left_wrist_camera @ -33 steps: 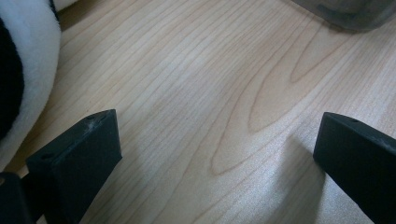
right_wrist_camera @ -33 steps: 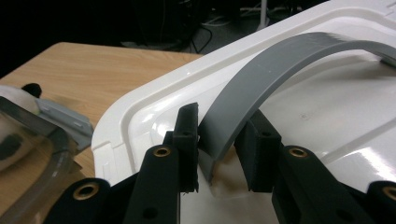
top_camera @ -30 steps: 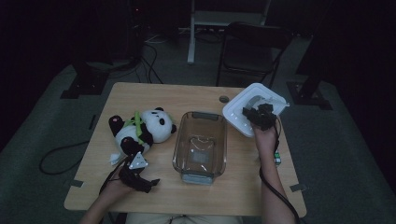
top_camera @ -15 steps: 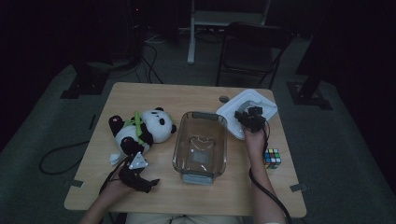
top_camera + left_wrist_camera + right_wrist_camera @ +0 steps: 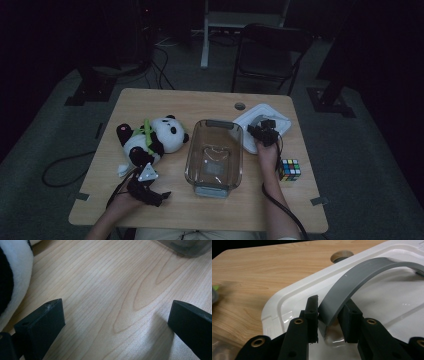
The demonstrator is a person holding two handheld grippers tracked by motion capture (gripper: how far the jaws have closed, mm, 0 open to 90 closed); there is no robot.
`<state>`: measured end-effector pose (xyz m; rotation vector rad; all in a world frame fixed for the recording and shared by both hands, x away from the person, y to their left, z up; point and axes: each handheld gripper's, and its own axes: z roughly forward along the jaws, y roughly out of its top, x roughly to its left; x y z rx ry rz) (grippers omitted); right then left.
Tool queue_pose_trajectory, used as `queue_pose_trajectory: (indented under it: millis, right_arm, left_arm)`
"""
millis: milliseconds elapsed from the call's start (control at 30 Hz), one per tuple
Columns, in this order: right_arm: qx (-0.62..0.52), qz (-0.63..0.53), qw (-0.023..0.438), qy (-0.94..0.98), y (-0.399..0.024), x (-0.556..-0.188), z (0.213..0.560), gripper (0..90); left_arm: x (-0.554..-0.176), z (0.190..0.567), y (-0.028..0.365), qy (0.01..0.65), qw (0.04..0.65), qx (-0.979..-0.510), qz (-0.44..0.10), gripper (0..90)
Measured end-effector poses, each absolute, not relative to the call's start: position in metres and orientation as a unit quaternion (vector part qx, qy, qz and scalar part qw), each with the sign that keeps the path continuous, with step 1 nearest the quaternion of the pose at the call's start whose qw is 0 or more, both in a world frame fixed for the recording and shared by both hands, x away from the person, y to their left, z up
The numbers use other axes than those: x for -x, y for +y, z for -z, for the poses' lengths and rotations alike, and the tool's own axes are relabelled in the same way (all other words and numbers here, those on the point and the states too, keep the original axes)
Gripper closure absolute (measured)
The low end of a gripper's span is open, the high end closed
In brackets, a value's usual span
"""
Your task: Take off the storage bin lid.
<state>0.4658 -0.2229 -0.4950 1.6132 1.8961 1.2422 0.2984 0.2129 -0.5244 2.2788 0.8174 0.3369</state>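
A clear glass dish (image 5: 214,159) stands at the middle of the counter (image 5: 200,105); its inside looks bare apart from reflections. Just to its right lies a white lid (image 5: 261,126) with a grey arched handle (image 5: 352,282), resting flat near the counter's far right corner beside a round hole (image 5: 240,106).

The right gripper (image 5: 265,134) reaches forward from the person's outstretched right hand (image 5: 268,152) and is clamped on the handle: in the right gripper view both pads (image 5: 312,312) press the grey strip near its lower end, just above the lid's surface.

The left gripper (image 5: 146,190) lies low near the counter's front left, its jaws spread wide over bare wood with nothing between them. A panda toy (image 5: 150,139) lies just beyond it, and a colour cube (image 5: 290,169) sits right of the right forearm.
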Motion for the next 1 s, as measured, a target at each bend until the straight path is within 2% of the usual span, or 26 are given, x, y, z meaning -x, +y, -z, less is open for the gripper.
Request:
queue_pose_trajectory:
  millis: [467,667,1000]
  right_arm:
    - [-0.579,-0.416,0.162,0.682,-0.218,-0.473,0.519,69.4]
    - [-0.575,-0.404,0.179,0.688,-0.213,-0.472,0.516,55.4]
    - [-0.565,-0.396,0.196,0.697,-0.21,-0.461,0.509,47.1]
  left_arm:
    - [-0.298,0.524,0.214,0.316,0.341,-0.876,-0.13,1.4]
    - [-0.298,0.524,0.214,0.316,0.341,-0.876,-0.13,1.4]
    - [-0.298,0.524,0.214,0.315,0.34,-0.876,-0.131,1.4]
